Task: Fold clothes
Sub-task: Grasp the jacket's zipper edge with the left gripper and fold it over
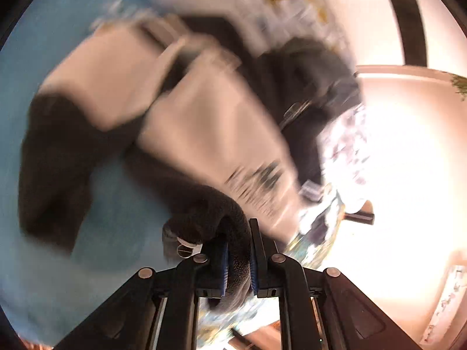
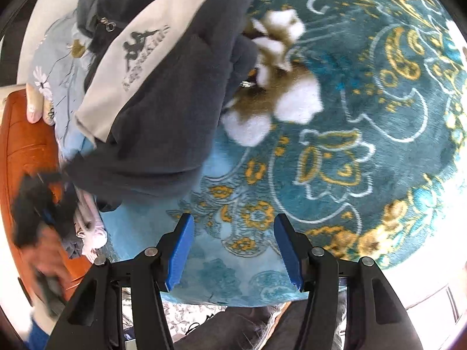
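A teal blanket (image 2: 364,122) patterned with gold and white flowers and scrolls covers most of the surface. An orange-brown wooden board (image 2: 26,145) runs along its left edge. In the left wrist view, a dark window frame (image 1: 408,23) stands against bright, washed-out light.

jacket (image 2: 163,110): dark grey fleece, beige panels, dark printed logo
blanket (image 2: 364,110): teal, gold and white floral pattern
gripper pads (image 2: 181,250): blue
floral cloth (image 2: 55,67): pale blue, white daisies

teal patterned blanket (image 2: 364,116), orange wooden furniture (image 2: 26,145)
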{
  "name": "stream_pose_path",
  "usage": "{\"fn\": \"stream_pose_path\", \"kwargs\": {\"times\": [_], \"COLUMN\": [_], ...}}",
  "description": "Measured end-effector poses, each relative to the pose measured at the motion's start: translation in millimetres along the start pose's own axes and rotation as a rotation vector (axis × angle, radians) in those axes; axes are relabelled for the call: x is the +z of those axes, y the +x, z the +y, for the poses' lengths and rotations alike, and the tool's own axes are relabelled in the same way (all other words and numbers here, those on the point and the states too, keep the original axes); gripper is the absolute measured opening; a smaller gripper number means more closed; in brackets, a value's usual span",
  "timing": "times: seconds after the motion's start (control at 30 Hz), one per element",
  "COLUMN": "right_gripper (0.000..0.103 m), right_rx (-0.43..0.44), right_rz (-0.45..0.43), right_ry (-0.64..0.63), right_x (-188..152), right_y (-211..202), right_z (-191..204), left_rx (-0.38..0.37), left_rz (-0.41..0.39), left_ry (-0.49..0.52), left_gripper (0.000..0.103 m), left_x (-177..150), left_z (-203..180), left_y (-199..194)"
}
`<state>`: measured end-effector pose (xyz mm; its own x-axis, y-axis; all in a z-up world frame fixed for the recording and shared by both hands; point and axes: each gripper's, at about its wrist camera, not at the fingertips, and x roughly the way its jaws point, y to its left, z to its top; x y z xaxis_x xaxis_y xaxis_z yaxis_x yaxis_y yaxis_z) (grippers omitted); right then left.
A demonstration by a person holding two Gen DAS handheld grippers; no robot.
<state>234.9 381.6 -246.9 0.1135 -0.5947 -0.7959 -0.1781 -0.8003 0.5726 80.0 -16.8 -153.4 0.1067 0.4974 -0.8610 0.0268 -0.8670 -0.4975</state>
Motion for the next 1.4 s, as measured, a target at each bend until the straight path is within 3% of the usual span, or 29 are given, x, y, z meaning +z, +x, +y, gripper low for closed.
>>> {"fn": "stream_pose_path", "kwargs": {"times": [0.3,0.47,0.57,0.67,0.73,0.8,0.87,0.9,1.0,1.1,1.2,1.27,1.4], "right_gripper": [0.064,0.064,0.064,0.064,0.064,0.064,0.064,0.064,0.064,0.064,0.064,0.064,0.064], "right_rx": [0.001,-0.134,-0.235,-0.284,-0.307,-0.326,-0.338,-0.338,-0.327,-0.308,-0.294,-0.294,-0.288], "right_rz": [-0.077,-0.154,-0.185,-0.197,-0.196,-0.194,-0.188,-0.184,-0.178,-0.176,-0.163,-0.151,-0.140], "right_ry": [-0.069,-0.158,-0.182,-0.182,-0.172,-0.165,-0.151,-0.142,-0.116,-0.101,-0.102,-0.106,-0.098], "right_x": [21,51,69,83,91,98,102,104,106,105,102,100,95], "right_y": [24,38,37,29,21,14,8,6,1,-2,0,2,5], "right_z": [57,89,84,70,56,44,33,29,21,17,17,17,15], "left_rx": [0.008,0.100,0.172,0.182,0.189,0.153,0.104,0.087,0.120,0.265,0.388,0.408,0.424], "left_rz": [-0.063,-0.078,-0.076,-0.036,-0.001,0.021,0.049,0.057,0.015,-0.066,-0.080,-0.103,-0.147], "left_ry": [0.011,-0.008,-0.037,-0.049,-0.032,-0.012,0.018,0.037,0.131,0.219,0.257,0.255,0.204], "left_gripper": [0.012,0.012,0.013,0.015,0.021,0.048,0.064,0.065,0.066,0.065,0.062,0.054,0.047], "left_x": [83,111,131,141,143,139,128,122,101,85,86,91,107], "left_z": [-64,-60,-47,-39,-39,-43,-46,-47,-45,-35,-25,-23,-21], "left_y": [19,26,34,45,49,47,40,35,13,1,9,14,29]}}
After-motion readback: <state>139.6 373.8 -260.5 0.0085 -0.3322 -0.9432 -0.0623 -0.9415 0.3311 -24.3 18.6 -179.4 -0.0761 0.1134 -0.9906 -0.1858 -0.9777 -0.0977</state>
